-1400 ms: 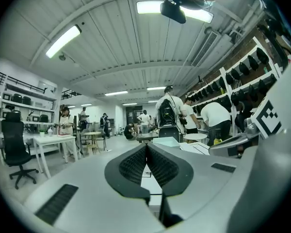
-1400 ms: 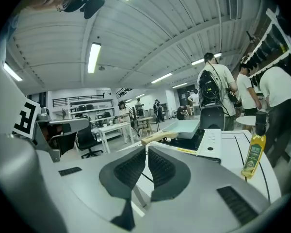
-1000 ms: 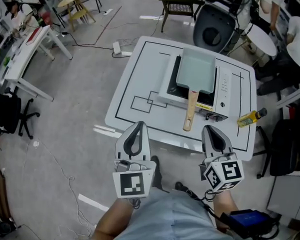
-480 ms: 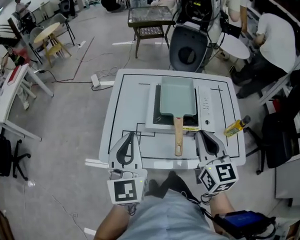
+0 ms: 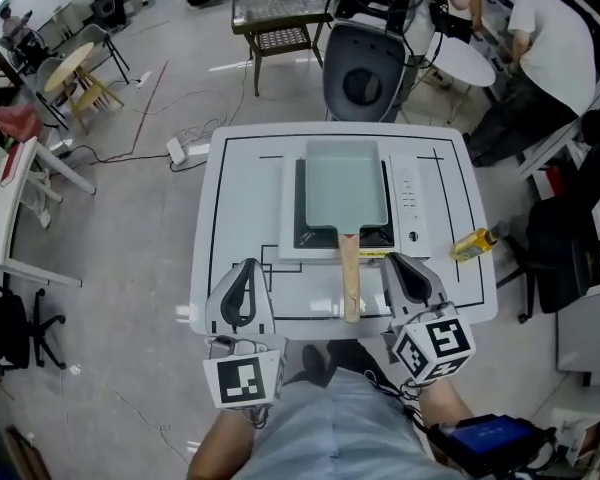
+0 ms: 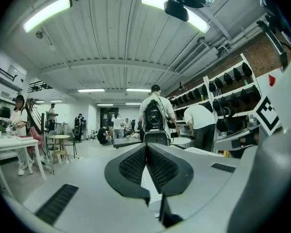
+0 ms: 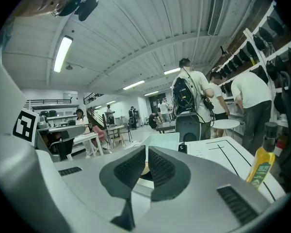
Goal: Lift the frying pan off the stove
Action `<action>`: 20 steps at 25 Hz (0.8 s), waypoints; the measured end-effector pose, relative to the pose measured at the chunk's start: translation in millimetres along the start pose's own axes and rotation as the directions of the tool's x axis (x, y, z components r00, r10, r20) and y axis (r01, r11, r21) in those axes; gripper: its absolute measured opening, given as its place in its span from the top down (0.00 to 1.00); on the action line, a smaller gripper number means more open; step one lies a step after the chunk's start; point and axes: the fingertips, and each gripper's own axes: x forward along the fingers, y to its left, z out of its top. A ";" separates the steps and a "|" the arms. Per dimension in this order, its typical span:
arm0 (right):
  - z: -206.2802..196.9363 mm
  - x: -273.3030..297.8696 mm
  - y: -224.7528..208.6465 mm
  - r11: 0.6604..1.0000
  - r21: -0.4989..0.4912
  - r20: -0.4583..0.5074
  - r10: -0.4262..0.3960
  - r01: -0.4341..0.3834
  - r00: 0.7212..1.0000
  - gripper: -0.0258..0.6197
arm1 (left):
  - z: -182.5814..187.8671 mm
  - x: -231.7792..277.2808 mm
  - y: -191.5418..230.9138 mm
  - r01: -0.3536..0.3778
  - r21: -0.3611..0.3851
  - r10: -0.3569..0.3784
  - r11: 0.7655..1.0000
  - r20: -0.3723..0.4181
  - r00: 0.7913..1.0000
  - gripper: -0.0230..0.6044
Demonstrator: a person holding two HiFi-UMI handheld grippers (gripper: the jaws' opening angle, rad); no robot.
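A pale green rectangular frying pan point(image 5: 345, 183) sits on a portable stove point(image 5: 405, 203) on the white table point(image 5: 230, 188). Its wooden handle point(image 5: 350, 278) points toward me. My left gripper point(image 5: 246, 266) hovers over the table's near edge, left of the handle, jaws shut and empty. My right gripper point(image 5: 394, 260) hangs just right of the handle, also shut on nothing. In the left gripper view the left gripper point(image 6: 146, 147) has its pads together. In the right gripper view the right gripper point(image 7: 146, 150) is closed, with the pan point(image 7: 164, 141) ahead.
A yellow oil bottle point(image 5: 475, 243) lies near the table's right edge, and stands out as the bottle point(image 7: 261, 161) in the right gripper view. A black office chair point(image 5: 358, 76) stands behind the table. People work at benches on the right point(image 5: 555, 38).
The table and pan have come nearer and squarer in the head view. Both grippers now reach over the table's front edge, one on each side of the handle, still shut.
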 end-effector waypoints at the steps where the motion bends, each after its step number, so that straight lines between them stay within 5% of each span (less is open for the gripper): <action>1: -4.7 2.3 -2.2 1.000 0.017 -0.014 0.009 -0.009 1.000 0.88 | -3.6 5.7 -1.1 0.003 0.000 -0.003 1.000 -0.013 1.000 0.93; 5: -26.0 9.2 -8.2 0.985 0.163 -0.068 0.072 -0.060 0.995 0.88 | -18.3 26.3 -6.9 0.023 0.005 -0.023 1.000 -0.054 0.998 0.93; 10: -45.8 16.7 -3.5 0.919 0.364 -0.124 0.212 -0.154 0.969 0.88 | -34.9 47.2 -14.7 0.043 -0.003 -0.043 0.999 -0.106 0.993 0.93; 14: -50.3 20.9 1.3 0.834 0.511 -0.113 0.307 -0.210 0.945 0.86 | -36.9 60.4 -21.0 0.055 0.004 -0.054 0.998 -0.117 0.992 0.93; 16: -47.6 22.8 6.3 0.771 0.583 -0.084 0.370 -0.256 0.925 0.66 | -37.4 66.3 -23.0 0.059 0.003 -0.058 0.998 -0.118 0.991 0.93; 20: -44.8 28.7 14.0 0.674 0.670 -0.053 0.462 -0.312 0.885 0.60 | -40.8 77.1 -24.4 0.062 -0.006 -0.062 0.998 -0.130 0.990 0.93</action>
